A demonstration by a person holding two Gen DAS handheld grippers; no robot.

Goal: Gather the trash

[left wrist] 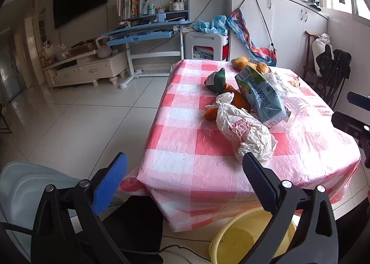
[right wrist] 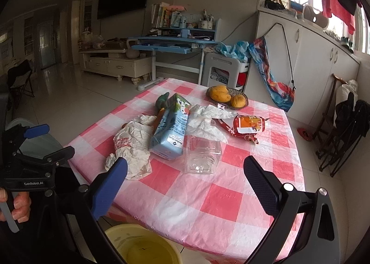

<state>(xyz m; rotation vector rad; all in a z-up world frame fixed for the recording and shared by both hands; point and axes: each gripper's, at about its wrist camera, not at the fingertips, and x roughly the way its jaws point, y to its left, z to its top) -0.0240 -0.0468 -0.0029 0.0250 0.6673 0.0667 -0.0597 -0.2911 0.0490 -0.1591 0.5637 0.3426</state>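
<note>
Hiding part of the stuffed carrot (right wrist: pixel 161 111), milk carton (right wrist: pixel 170 130), both claws (left wrist: pixel 185 167) (right wrist: pixel 185 167) wide open, empty

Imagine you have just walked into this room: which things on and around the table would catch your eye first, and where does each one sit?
The pink-and-white checked tablecloth strikes first, with litter heaped mid-table: a blue carton lying between a crumpled white bag and a clear plastic bottle, and a red snack wrapper further right. Behind them, a basket of mangoes sits at the far edge. A yellow bin waits on the floor below the near edge.
</note>
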